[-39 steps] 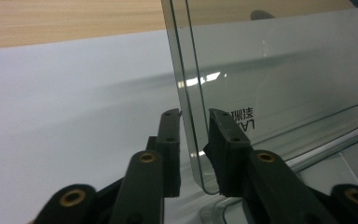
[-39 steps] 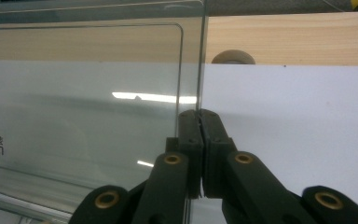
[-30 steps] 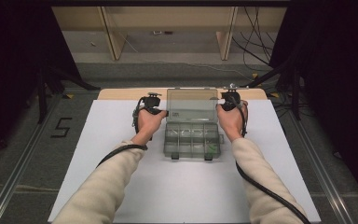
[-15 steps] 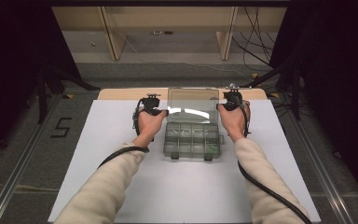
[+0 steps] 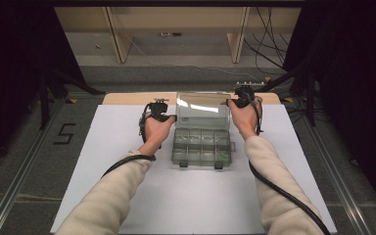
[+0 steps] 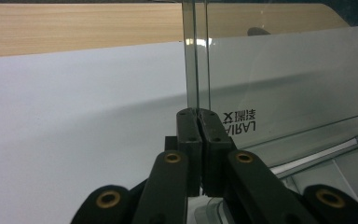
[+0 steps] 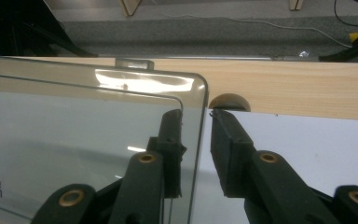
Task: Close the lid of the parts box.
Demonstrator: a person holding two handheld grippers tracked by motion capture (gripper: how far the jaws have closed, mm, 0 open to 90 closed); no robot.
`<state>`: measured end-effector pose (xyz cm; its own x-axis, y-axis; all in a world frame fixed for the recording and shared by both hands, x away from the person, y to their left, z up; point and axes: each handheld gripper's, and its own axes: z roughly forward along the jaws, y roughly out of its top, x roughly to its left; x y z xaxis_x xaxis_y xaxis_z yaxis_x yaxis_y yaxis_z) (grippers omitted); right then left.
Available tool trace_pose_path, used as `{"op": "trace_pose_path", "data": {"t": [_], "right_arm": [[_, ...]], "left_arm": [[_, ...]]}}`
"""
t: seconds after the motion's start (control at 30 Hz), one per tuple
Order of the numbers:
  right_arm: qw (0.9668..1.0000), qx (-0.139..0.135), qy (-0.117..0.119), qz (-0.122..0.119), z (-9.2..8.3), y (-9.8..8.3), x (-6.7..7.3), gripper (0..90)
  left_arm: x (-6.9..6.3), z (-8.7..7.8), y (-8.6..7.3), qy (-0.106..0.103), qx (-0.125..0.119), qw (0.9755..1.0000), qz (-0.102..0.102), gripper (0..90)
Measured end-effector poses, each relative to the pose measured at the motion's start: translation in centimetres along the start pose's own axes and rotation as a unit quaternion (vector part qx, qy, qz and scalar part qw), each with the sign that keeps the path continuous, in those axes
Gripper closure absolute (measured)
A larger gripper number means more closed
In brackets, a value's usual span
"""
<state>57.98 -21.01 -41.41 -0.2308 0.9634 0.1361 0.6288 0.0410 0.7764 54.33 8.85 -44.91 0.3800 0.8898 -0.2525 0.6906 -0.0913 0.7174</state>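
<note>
A clear plastic organiser box (image 5: 200, 147) with several compartments lies mid-table, its lid (image 5: 201, 108) standing upright at the back. My left gripper (image 5: 169, 117) is at the lid's left edge. In the left gripper view its jaws (image 6: 198, 114) are shut on that edge of the lid (image 6: 284, 79). My right gripper (image 5: 232, 102) is at the lid's upper right corner. In the right gripper view its jaws (image 7: 196, 116) have just been opening. The lid's edge (image 7: 74, 135) stands between them with a gap to the right pad.
The box sits on a white sheet (image 5: 103, 161) that covers a wooden table (image 5: 127, 98). A small green item (image 5: 221, 155) lies in the box's front right compartment. Beyond the table are a grey floor, wooden legs and cables (image 5: 269, 54). Dark stands flank both sides.
The glare on the lid has shifted from a bright streak to a smaller patch. Both hands stay at the lid's two edges, almost where they were.
</note>
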Motion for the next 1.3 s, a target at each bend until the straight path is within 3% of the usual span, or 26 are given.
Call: {"op": "trace_pose_path", "data": {"t": [0.03, 0.1, 0.13, 0.2, 0.33, 0.53, 0.6, 0.63, 0.67, 0.73, 0.77, 0.8, 0.83, 0.87, 0.97, 1.03, 1.07, 1.13, 1.2, 1.23, 1.3], "right_arm": [[0.9997, 0.010, -0.001, 0.022, -0.1, 0.0, 0.3, 77.9], [0.9989, 0.024, -0.007, 0.039, 0.0, 0.2, 0.7, 82.0], [0.9993, 0.024, -0.014, 0.026, 0.1, 0.2, 0.6, 85.1], [0.9984, 0.031, -0.016, 0.044, 0.0, 0.4, 0.7, 87.2], [0.9986, 0.027, -0.019, 0.041, -0.2, 0.5, 0.7, 88.1], [0.9987, 0.024, -0.014, 0.044, -0.9, 0.5, 0.9, 88.4], [0.9980, 0.024, -0.010, 0.058, -1.1, 0.5, 1.1, 88.5], [0.9987, 0.020, -0.012, 0.044, -1.2, 0.4, 0.9, 88.5], [0.9985, 0.018, -0.010, 0.050, -1.3, 0.5, 1.0, 88.5], [0.9999, -0.004, -0.008, 0.011, -1.2, 0.3, 0.6, 88.5], [0.9983, 0.016, -0.010, 0.056, -1.7, 0.4, 1.3, 88.5], [0.9999, -0.008, -0.009, 0.008, -1.6, 0.3, 0.7, 88.4], [0.9997, -0.009, -0.006, 0.024, -1.8, 0.3, 1.1, 88.4], [0.9999, -0.012, -0.003, 0.006, -1.9, 0.2, 0.9, 88.5], [0.9996, -0.013, 0.002, 0.023, -2.5, 0.2, 1.1, 88.5], [0.9997, -0.011, 0.002, 0.021, -2.8, 0.1, 1.2, 88.5], [0.9997, -0.023, 0.000, -0.004, -2.7, 0.0, 0.9, 88.5], [0.9997, -0.018, 0.004, 0.014, -3.0, 0.1, 1.1, 88.5], [0.9996, -0.026, 0.004, -0.008, -3.1, -0.1, 0.9, 88.5], [0.9998, -0.018, 0.005, 0.012, -3.3, -0.1, 1.1, 88.5], [0.9997, -0.024, 0.005, 0.005, -3.4, -0.1, 1.1, 88.5]], "left_arm": [[0.0, 0.0, 0.0, 0.001, 0.001, 1.0000, 0.002, 88.4], [0.0, 0.0, -0.1, 0.002, 0.002, 1.0000, 0.002, 88.4], [0.0, 0.0, -0.1, 0.001, 0.003, 1.0000, 0.001, 88.3], [0.0, 0.0, -0.1, 0.000, 0.003, 1.0000, 0.001, 88.3], [0.1, 0.1, 0.0, -0.001, 0.008, 0.9999, 0.013, 87.4], [-0.3, 0.1, 0.3, 0.010, 0.008, 0.9976, 0.068, 81.7], [-0.4, 0.0, 0.5, 0.011, 0.004, 0.9968, 0.079, 77.8], [-0.5, -0.2, 0.8, 0.009, -0.002, 0.9968, 0.080, 76.6], [-0.5, -0.3, 1.0, 0.010, -0.010, 0.9966, 0.081, 75.2], [-0.7, -0.7, 1.6, 0.011, -0.027, 0.9967, 0.076, 74.0], [-0.8, -0.9, 1.9, 0.013, -0.031, 0.9963, 0.079, 73.5], [-1.0, -1.0, 2.2, 0.015, -0.044, 0.9962, 0.074, 72.7], [-1.0, -1.3, 2.5, 0.013, -0.048, 0.9959, 0.075, 72.4], [-1.1, -1.5, 2.8, 0.013, -0.053, 0.9956, 0.077, 72.2], [-1.2, -2.0, 3.7, 0.017, -0.065, 0.9946, 0.079, 71.7], [-1.1, -2.6, 4.3, 0.020, -0.056, 0.9936, 0.095, 72.4], [-1.3, -2.4, 4.4, 0.021, -0.074, 0.9939, 0.079, 72.7], [-1.3, -2.5, 4.7, 0.023, -0.073, 0.9938, 0.081, 73.6], [-1.0, -2.8, 4.8, 0.026, -0.057, 0.9932, 0.098, 74.5], [-1.1, -2.5, 4.8, 0.026, -0.072, 0.9938, 0.081, 75.1], [-1.0, -2.5, 4.8, 0.021, -0.069, 0.9945, 0.076, 76.1]]}}
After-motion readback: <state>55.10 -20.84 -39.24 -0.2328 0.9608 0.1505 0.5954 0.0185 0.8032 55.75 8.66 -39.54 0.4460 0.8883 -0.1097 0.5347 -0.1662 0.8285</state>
